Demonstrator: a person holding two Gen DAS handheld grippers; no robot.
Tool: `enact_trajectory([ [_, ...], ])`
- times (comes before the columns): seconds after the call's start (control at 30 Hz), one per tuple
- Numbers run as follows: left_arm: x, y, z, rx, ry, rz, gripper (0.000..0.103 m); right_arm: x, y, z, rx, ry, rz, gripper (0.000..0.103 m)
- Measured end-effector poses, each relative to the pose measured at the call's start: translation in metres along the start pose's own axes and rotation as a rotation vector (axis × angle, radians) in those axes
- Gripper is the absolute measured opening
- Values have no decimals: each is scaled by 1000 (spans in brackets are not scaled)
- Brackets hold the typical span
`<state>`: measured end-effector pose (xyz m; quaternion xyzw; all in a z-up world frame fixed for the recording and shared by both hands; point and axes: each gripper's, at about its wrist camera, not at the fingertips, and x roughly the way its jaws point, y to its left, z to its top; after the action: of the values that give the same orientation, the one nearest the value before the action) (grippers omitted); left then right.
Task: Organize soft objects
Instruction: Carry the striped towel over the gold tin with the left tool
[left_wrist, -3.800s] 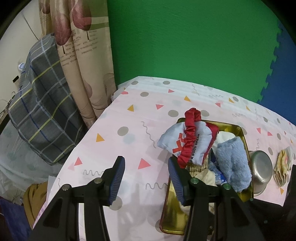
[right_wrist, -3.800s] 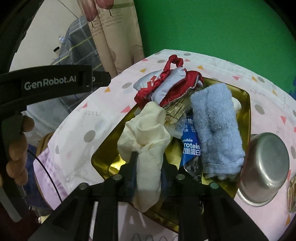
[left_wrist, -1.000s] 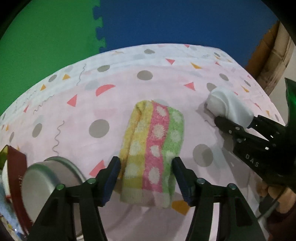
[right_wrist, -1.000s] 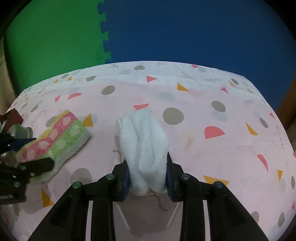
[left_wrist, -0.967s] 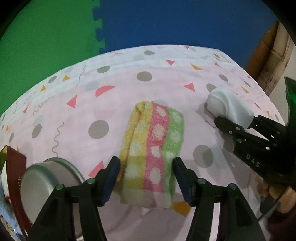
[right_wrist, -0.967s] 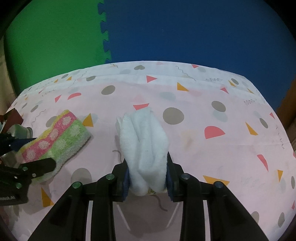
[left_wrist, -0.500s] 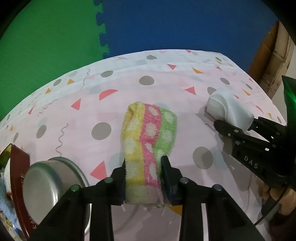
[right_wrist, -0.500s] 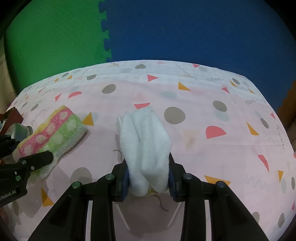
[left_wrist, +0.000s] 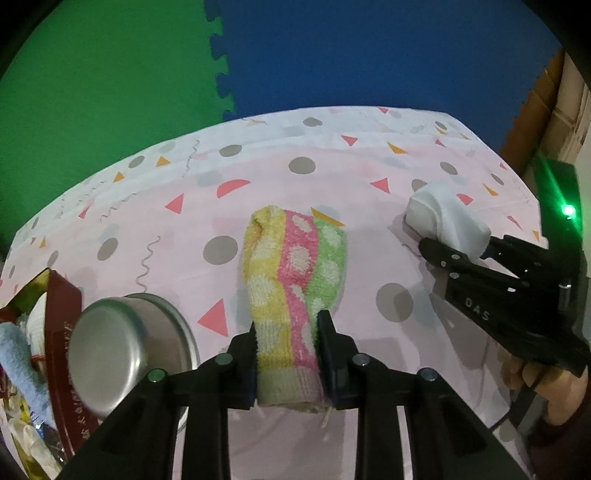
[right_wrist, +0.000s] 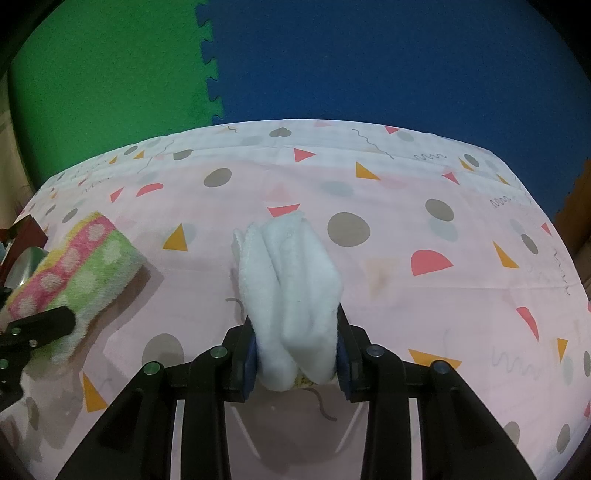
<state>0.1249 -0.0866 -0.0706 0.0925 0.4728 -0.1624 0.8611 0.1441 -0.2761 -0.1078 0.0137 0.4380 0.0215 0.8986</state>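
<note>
Mid-task: left gripper (left_wrist: 288, 349) closing on striped towel (left_wrist: 293, 273) between its fingers, right gripper (right_wrist: 295, 354) clamps white towel (right_wrist: 290, 280), tray (left_wrist: 55, 332) of soft items unsorted.

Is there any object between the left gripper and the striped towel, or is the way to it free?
Nothing stands between them. The left gripper already has the striped towel between its pads, and its jaws are closing on it. The metal bowl sits apart to one side, and the right gripper holds the white cloth.
</note>
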Motion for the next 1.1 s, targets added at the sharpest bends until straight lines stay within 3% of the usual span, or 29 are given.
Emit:
enact_trajectory([
  [0.6,-59,2,-9,-24,-75,56,27,0,1,0,-3,1,-4,34],
  [1.1,-95,38,-25,-103,-110,123,27,0,0,0,-2,1,-2,34],
])
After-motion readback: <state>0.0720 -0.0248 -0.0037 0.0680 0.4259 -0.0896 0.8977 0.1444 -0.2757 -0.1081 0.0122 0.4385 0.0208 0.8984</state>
